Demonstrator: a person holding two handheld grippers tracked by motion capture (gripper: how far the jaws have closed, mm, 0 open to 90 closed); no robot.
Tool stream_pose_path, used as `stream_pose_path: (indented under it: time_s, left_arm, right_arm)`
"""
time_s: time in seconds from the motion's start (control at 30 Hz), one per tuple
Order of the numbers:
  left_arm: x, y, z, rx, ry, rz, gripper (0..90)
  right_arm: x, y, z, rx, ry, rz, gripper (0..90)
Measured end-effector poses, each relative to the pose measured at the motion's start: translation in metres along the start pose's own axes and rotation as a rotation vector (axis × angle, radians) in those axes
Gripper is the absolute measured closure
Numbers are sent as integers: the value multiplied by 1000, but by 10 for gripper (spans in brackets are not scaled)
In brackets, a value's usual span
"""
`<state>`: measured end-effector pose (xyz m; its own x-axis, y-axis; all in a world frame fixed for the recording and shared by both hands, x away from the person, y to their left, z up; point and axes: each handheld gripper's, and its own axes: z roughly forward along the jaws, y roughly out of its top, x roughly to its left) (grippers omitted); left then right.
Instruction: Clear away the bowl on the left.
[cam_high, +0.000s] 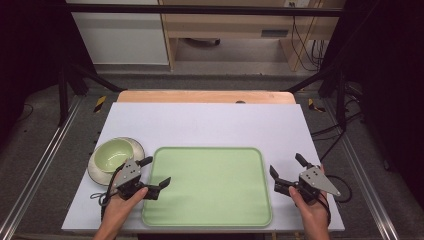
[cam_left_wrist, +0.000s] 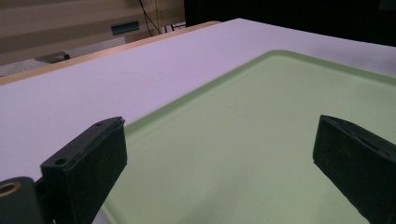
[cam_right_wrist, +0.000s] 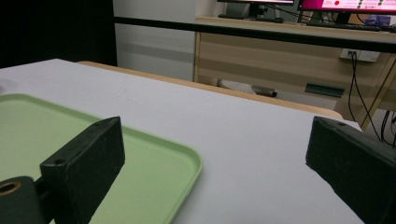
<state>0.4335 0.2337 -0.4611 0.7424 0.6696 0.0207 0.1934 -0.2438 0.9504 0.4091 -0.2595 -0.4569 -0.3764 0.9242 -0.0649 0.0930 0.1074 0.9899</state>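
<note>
Green tray (cam_high: 210, 190) between open left tongs (cam_high: 156, 171) and right tongs (cam_high: 286, 166).

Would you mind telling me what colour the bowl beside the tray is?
The bowl is pale green, sitting on a grey plate; the high view shows it best.

White table cover (cam_high: 210, 122), wooden table edge (cam_high: 205, 96) behind it, pale green bowl (cam_high: 114, 153) on a white plate (cam_high: 97, 172) at the left, wooden desk (cam_right_wrist: 289, 56) with monitors (cam_right_wrist: 348, 4) farther back, cables (cam_high: 305, 47) on grey floor (cam_high: 35, 135)
</note>
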Motion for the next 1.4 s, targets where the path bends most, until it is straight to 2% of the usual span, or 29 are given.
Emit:
stream_pose_path:
  time_s: [0.57,0.9,0.97,1.13,1.17,1.23,1.37,1.4]
  left_arm:
    - [5,4,-12,-46,-3,-16,26]
    - [15,5,-29,-89,38,-30,26]
    - [18,6,-32,-116,42,-50,27]
    - [22,8,-38,-124,68,-58,28]
    - [22,11,-45,-125,83,-42,28]
    - [23,12,-47,-130,86,-42,27]
    - [28,24,-56,-153,104,-62,28]
    - [32,30,-60,-149,112,-43,28]
  right_arm:
    - [0,0,-1,1,-4,2,46]
    - [-1,1,-2,-6,-9,11,41]
    - [-2,1,-2,-13,-12,25,40]
    - [-4,0,-2,-11,-22,36,40]
    - [-4,1,-3,-10,-24,35,37]
    - [-4,1,-3,-12,-22,42,37]
    - [-5,0,-1,-7,-26,55,36]
    - [-6,0,-1,-5,-28,59,36]
